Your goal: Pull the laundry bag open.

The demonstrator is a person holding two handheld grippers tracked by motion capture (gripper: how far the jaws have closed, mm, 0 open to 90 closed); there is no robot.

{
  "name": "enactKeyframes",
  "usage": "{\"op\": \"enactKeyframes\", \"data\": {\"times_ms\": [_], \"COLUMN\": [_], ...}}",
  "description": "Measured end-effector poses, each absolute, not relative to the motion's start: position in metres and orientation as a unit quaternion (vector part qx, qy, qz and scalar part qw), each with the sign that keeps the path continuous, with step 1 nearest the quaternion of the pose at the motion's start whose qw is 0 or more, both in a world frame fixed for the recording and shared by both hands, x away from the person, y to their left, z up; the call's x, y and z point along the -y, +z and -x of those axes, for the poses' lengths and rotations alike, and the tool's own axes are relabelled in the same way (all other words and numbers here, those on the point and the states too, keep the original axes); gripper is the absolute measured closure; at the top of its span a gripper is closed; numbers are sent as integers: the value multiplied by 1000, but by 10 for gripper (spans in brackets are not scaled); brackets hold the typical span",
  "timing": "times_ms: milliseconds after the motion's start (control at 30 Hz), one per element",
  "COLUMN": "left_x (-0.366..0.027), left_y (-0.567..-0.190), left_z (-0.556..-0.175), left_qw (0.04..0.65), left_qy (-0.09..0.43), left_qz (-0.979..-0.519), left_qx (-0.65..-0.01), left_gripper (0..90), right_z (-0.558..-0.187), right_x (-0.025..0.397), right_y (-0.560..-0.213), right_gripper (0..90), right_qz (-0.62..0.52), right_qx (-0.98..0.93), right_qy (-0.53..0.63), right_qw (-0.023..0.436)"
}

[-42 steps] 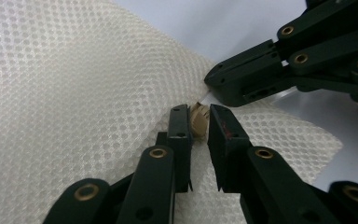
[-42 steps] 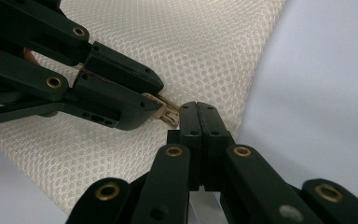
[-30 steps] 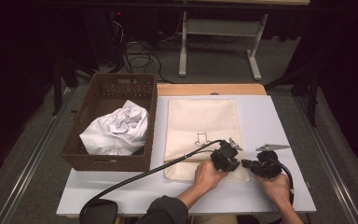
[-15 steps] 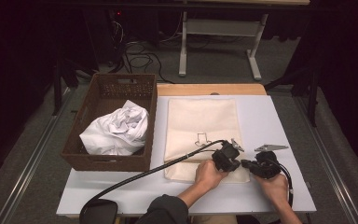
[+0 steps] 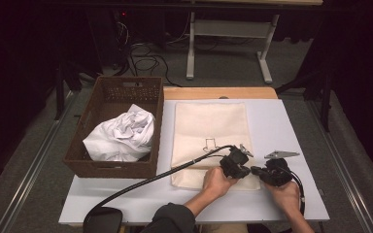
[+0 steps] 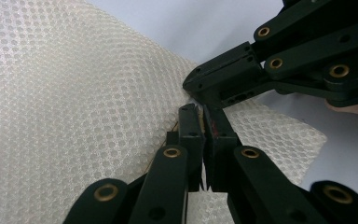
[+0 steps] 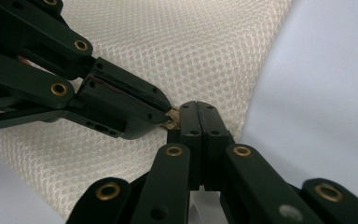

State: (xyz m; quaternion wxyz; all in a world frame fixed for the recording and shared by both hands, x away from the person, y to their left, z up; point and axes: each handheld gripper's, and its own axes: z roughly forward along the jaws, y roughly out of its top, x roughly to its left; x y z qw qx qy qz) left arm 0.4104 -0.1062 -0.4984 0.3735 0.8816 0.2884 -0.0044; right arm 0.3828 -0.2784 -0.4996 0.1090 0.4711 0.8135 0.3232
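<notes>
A cream mesh bag (image 5: 211, 126) lies flat on the white table (image 5: 281, 121). Both grippers meet tip to tip at its near right corner. My left gripper (image 5: 246, 168) (image 6: 200, 109) is shut on the bag's edge, mesh (image 6: 74, 93) spreading away to its left. Facing it, my right gripper (image 5: 258, 171) (image 7: 199, 106) is shut on the same edge of the mesh (image 7: 191, 46). A small brass-coloured piece (image 7: 171, 119) shows where the two tips touch. A hand holds each gripper.
A brown wicker basket (image 5: 114, 167) with a crumpled white cloth (image 5: 121, 136) stands at the table's left. A thick black cable (image 5: 150, 179) runs from the left gripper off the near edge. A wooden board (image 5: 218, 92) borders the far side.
</notes>
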Motion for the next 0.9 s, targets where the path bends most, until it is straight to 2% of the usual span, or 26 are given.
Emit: {"op": "enactKeyframes", "data": {"times_ms": [300, 600, 900], "left_x": [105, 106, 74], "left_y": [-499, -499, -487], "left_z": [-410, -401, -394], "left_qw": [378, 379, 382], "left_qy": [-5, 24, 35], "left_qz": [-878, -882, -882], "left_qx": [-292, -278, -275], "left_gripper": [870, 871, 870], "right_z": [-382, -382, -382], "right_x": [278, 279, 276], "right_y": [-500, -501, -500], "right_gripper": [900, 900, 900], "right_qz": [-465, -465, -465], "right_qx": [-817, -816, -819], "right_qy": [321, 325, 314], "right_qw": [116, 113, 122]}}
